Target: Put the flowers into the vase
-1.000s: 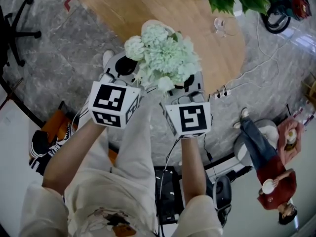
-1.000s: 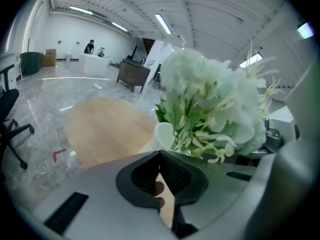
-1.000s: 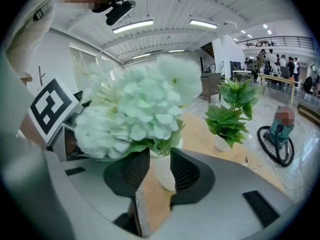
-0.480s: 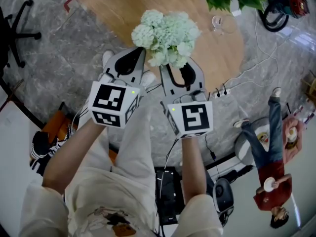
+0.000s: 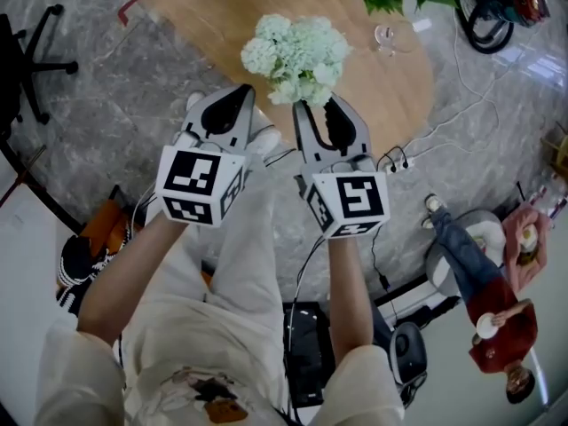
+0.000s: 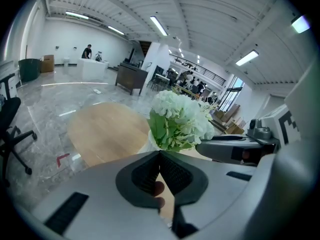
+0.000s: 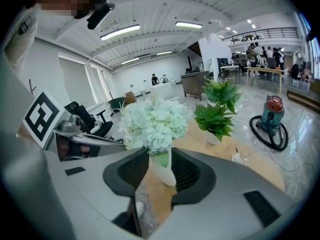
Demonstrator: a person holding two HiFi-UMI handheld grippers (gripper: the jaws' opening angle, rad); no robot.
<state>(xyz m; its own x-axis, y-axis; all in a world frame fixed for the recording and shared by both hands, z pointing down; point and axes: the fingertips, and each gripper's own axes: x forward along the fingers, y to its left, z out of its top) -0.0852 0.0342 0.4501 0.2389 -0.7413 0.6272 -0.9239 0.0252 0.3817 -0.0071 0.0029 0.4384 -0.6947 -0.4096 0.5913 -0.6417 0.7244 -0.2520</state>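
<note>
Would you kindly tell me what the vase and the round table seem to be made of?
Vase: probably ceramic, perhaps plastic; plain white, smooth, opaque surface. Table: wood or wood veneer; light tan with faint grain lines and a matte finish.

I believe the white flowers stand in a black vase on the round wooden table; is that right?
Not quite: the vase is white, not black, as the right gripper view shows. The rest holds: the white flowers stand in it on the round wooden table.
</note>
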